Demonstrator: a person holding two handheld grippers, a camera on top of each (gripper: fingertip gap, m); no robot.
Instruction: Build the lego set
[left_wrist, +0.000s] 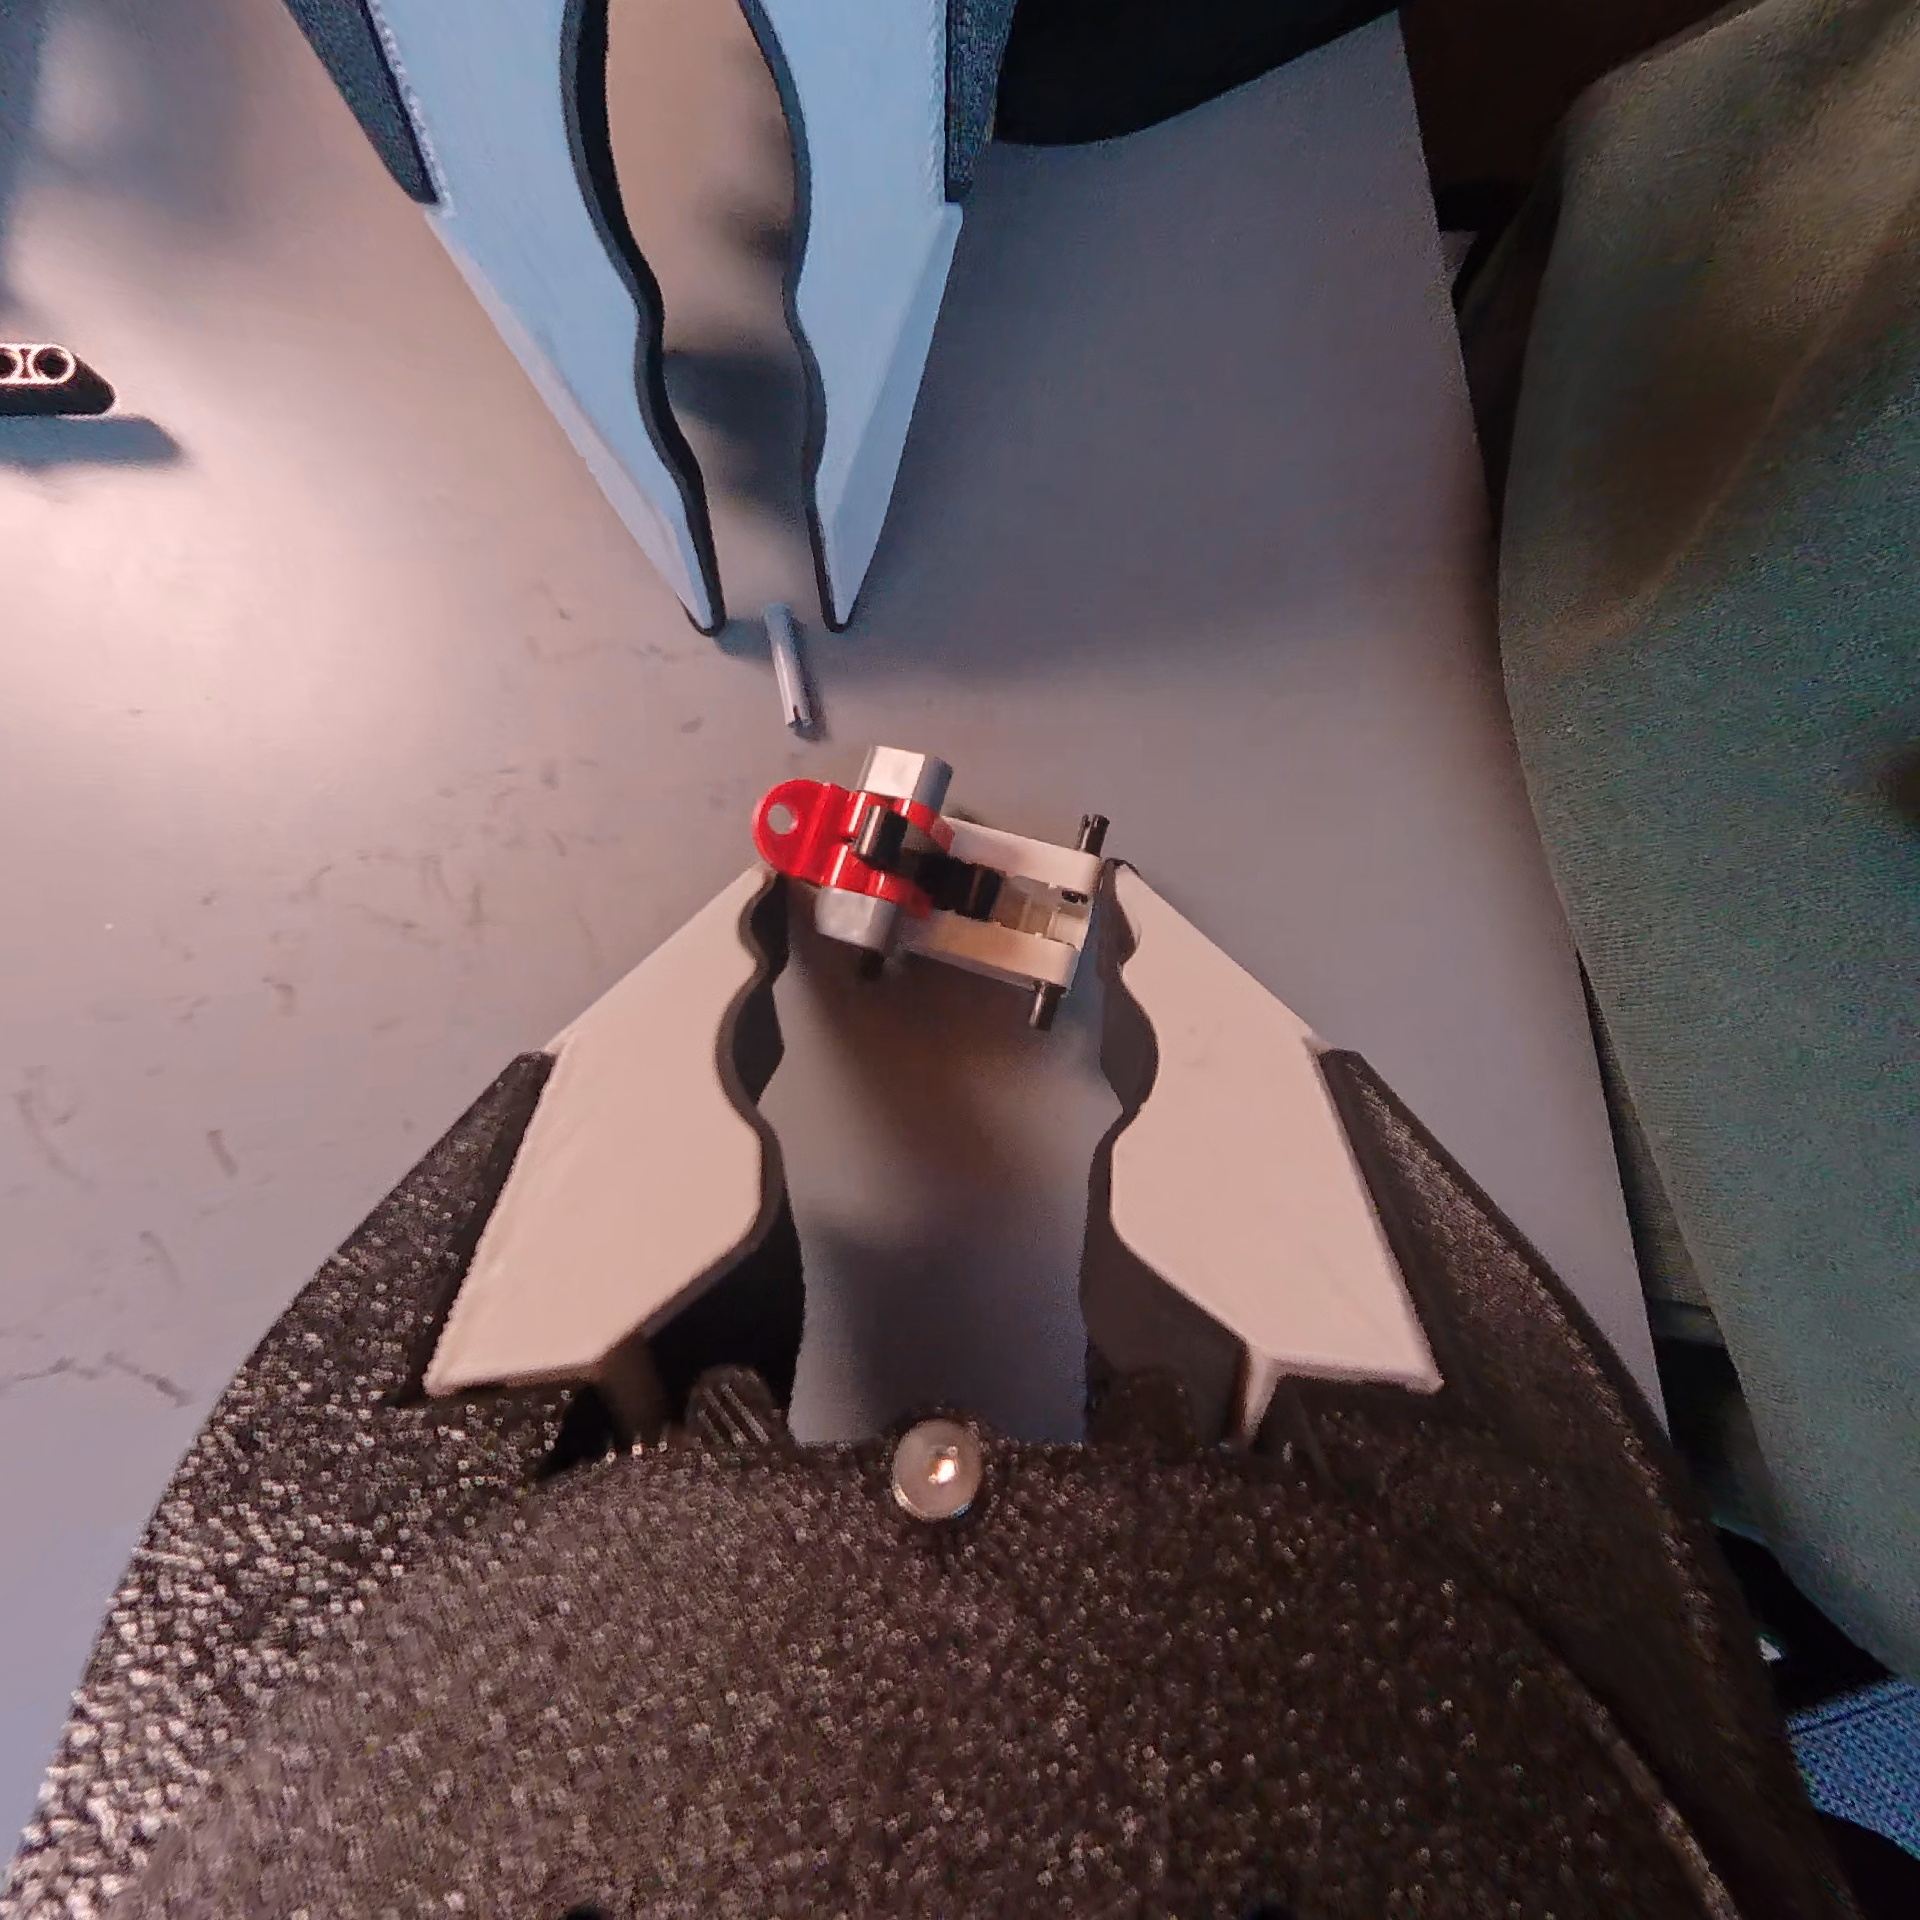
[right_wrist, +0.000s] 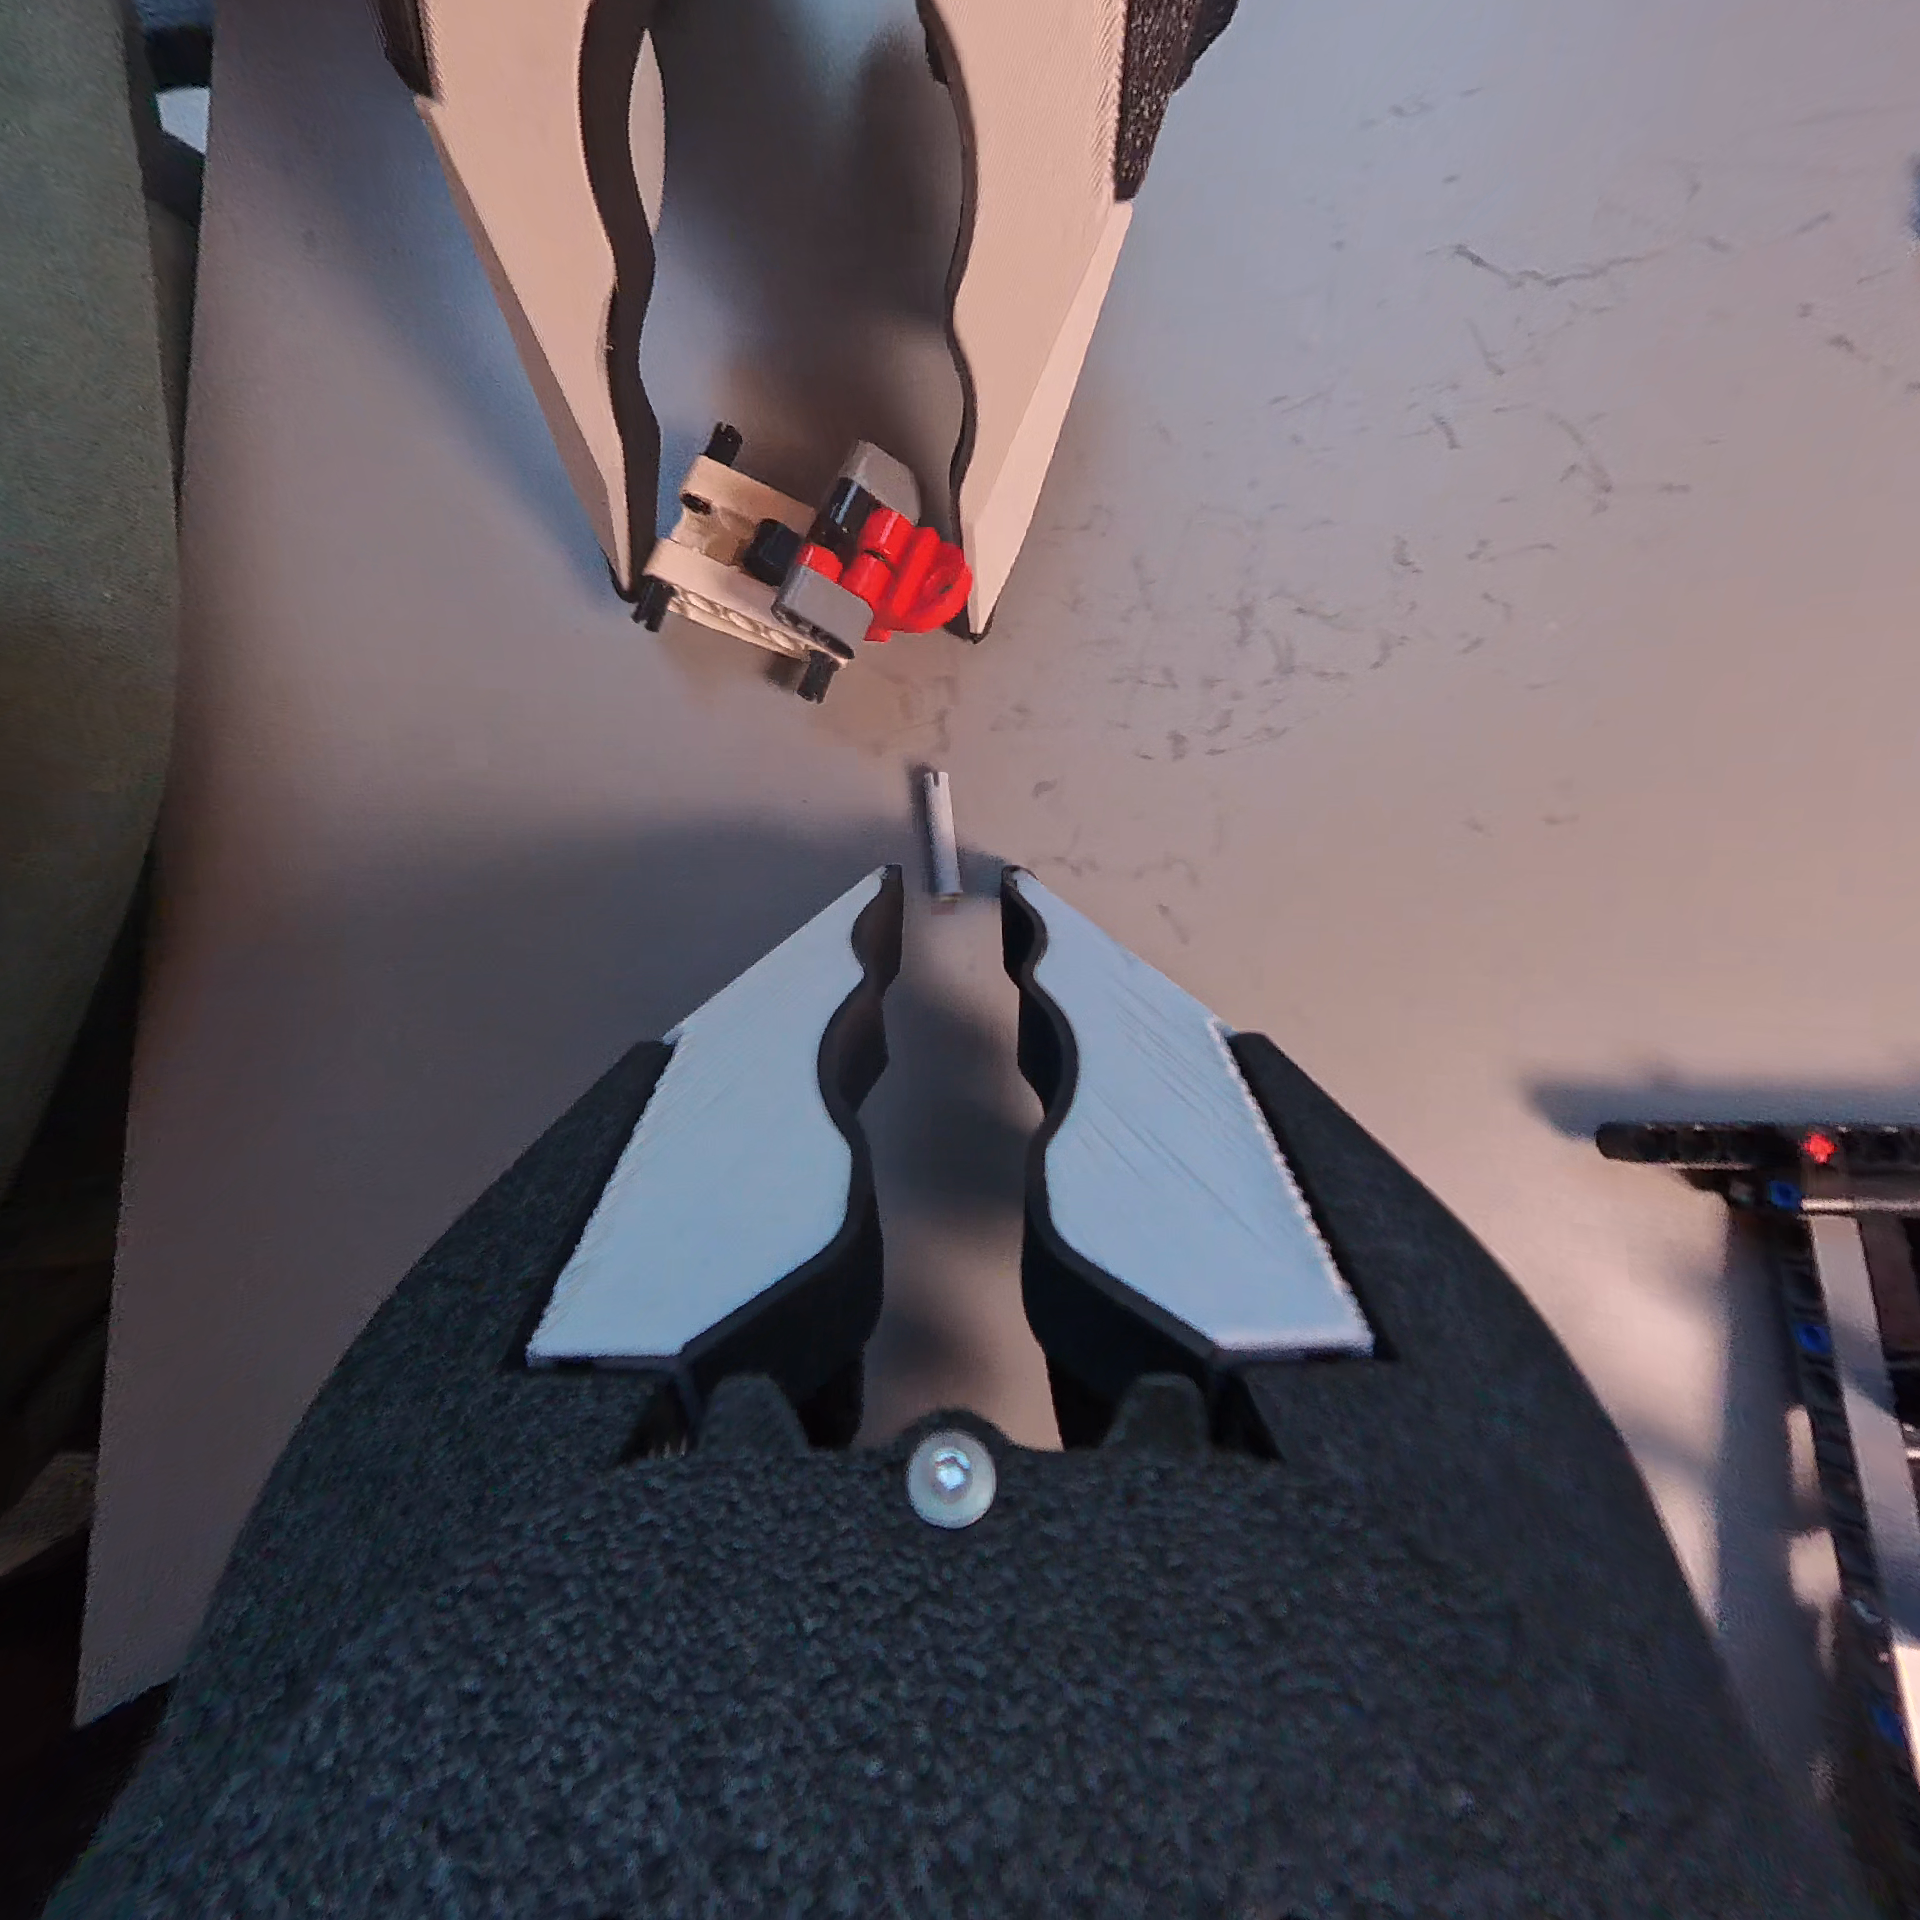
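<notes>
A small lego assembly of red, white, grey and black parts sits between the fingertips of my left gripper. The jaws touch both its ends, red end at the left finger, white beam end at the right. From the right wrist view the same assembly is in the left gripper, low over the grey table. A small grey pin lies on the table, its near end just inside the tips of my right gripper. That gripper is narrowly open and empty. The pin also shows below the right gripper.
A black beam lies at the far left. A black lego frame with blue pins lies at the right. Green fabric runs along the table's edge close to the assembly. My hands' fingertips stand some 7 cm from each other.
</notes>
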